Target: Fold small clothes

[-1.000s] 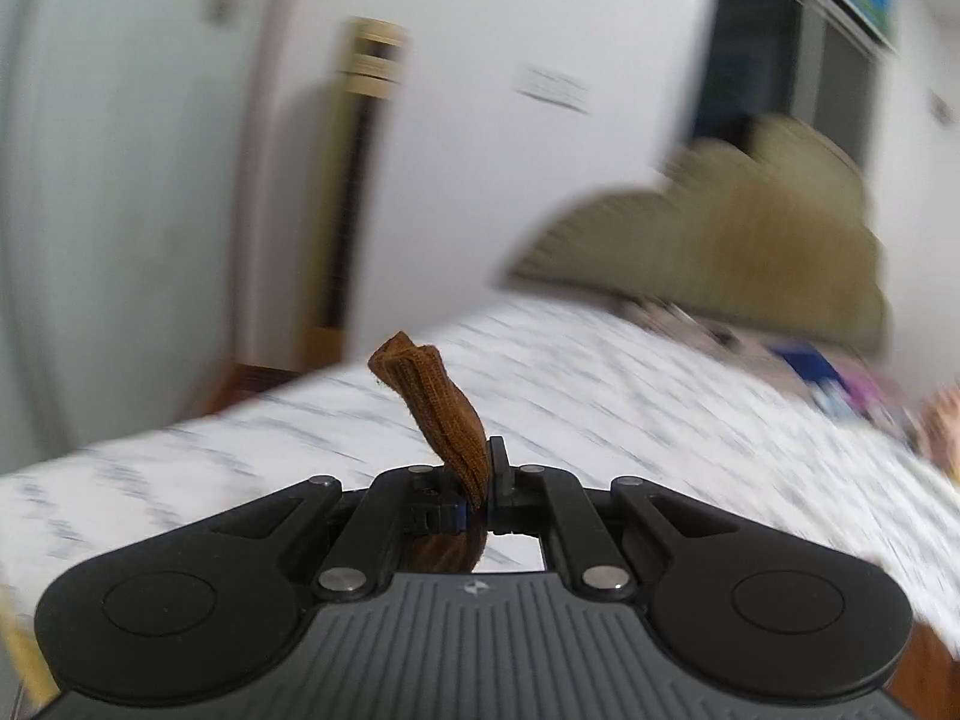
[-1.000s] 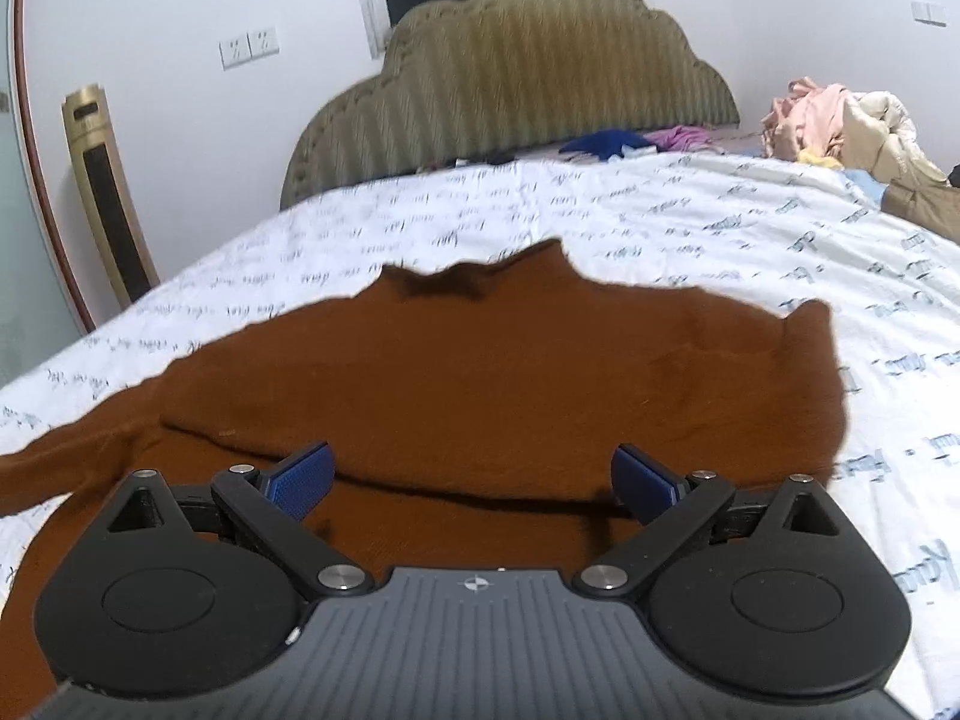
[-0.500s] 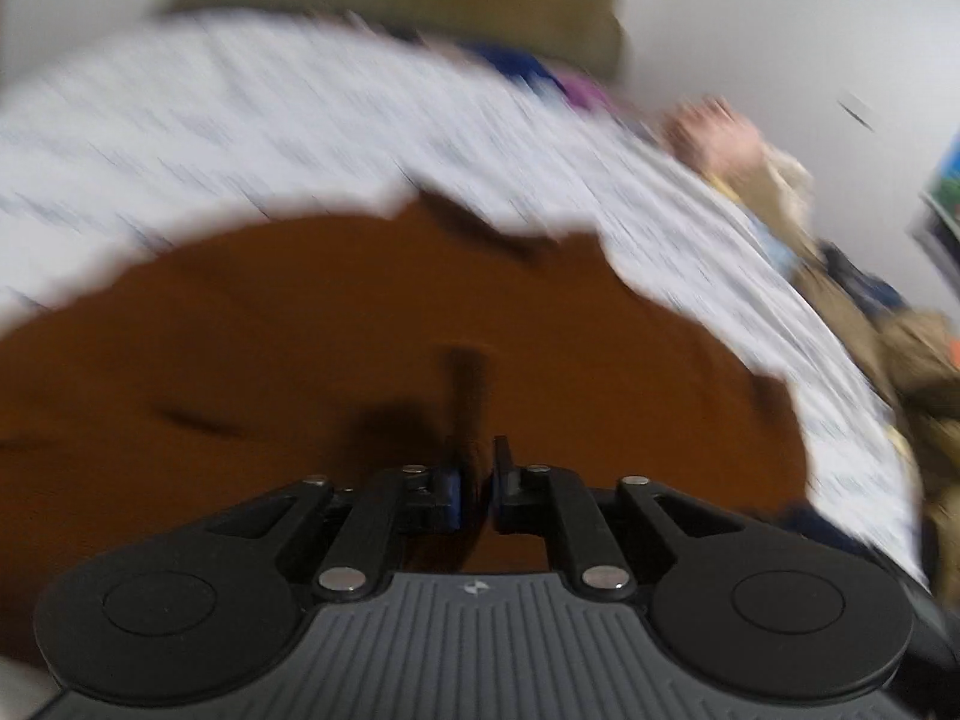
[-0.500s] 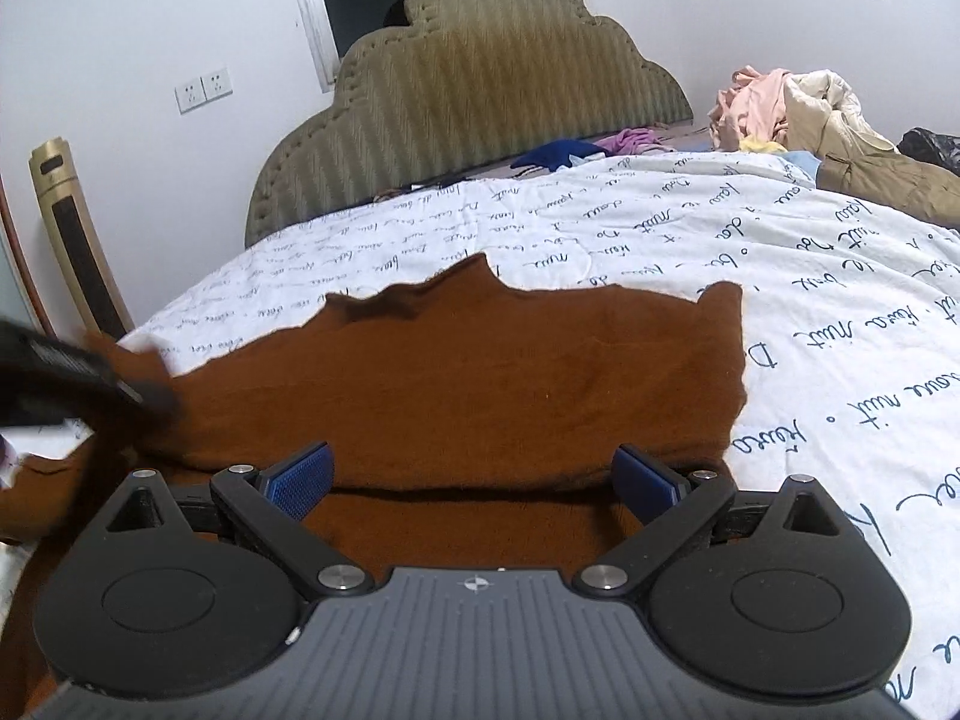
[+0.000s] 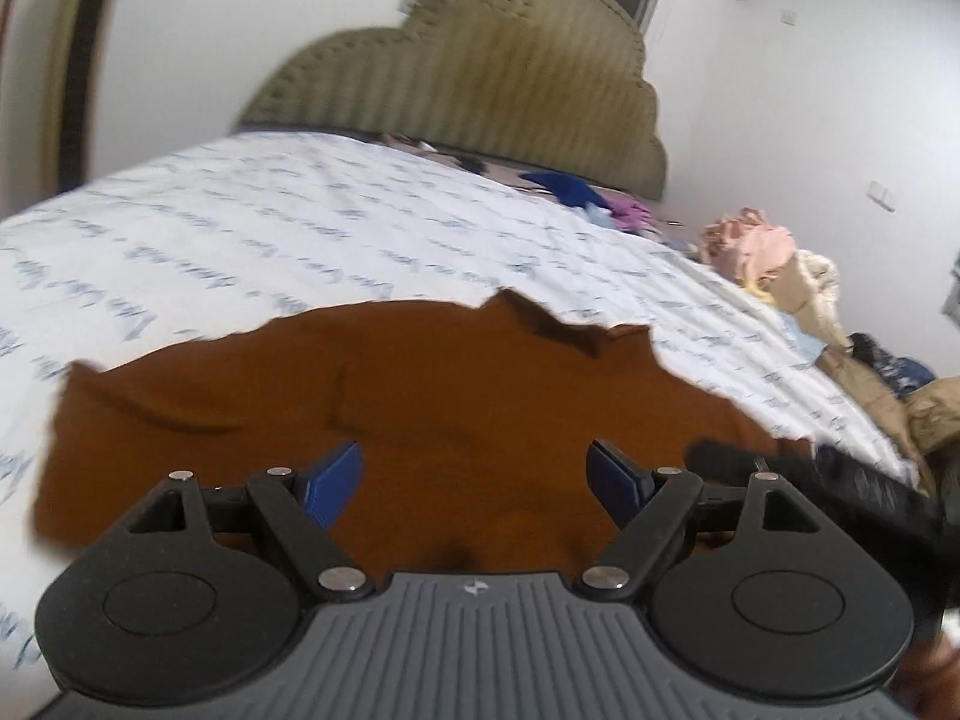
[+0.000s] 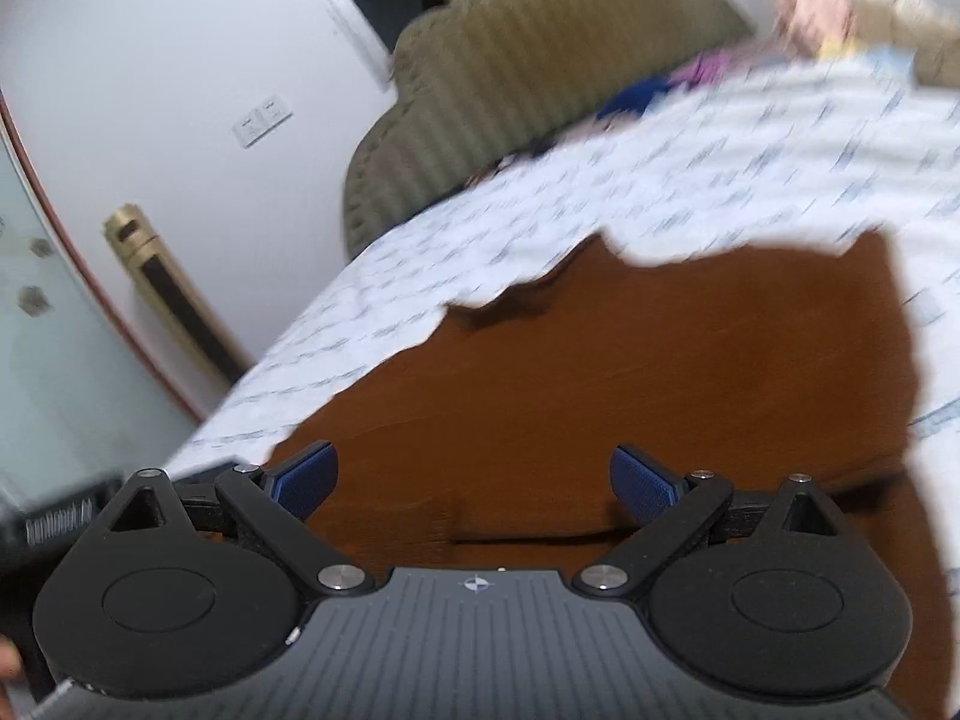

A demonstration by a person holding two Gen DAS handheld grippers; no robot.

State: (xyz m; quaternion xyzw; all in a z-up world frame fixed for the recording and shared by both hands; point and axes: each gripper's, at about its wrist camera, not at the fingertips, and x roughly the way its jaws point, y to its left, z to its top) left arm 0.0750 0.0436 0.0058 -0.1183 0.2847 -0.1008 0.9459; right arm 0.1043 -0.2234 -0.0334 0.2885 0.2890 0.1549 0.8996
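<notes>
Here the brown sweater [image 5: 456,420] lies spread flat on the white bedsheet [image 5: 300,228], which carries lines of dark handwriting-style print. The left gripper [image 5: 477,477] hangs just above the garment with its two blue-padded fingers [image 5: 333,480] spread wide apart and nothing between them, so it is released. In its view the sweater fills the middle of the picture, its far edge jagged where the neckline sits, and a sleeve [image 5: 132,420] lies folded across the left part of the body, marked by a dark crease. A black object at the lower right of that view is blurred; it looks like part of the other tool, but that cannot be told for sure. The right gripper [image 6: 474,483] is likewise released, its blue fingers [image 6: 642,483] held far apart over the brown cloth [image 6: 600,396] and gripping nothing; whether the tips touch the fabric cannot be told. In the right wrist view the sweater reaches from the near edge up to the middle of the picture, with a squared corner at its far right. Beyond the sweater stands the padded olive headboard [image 5: 480,78] against a white wall. Near it on the bed lie a dark blue cloth [image 5: 567,186] and a purple one, and farther to the right sits a heap of pink and beige clothes [image 5: 774,258].
</notes>
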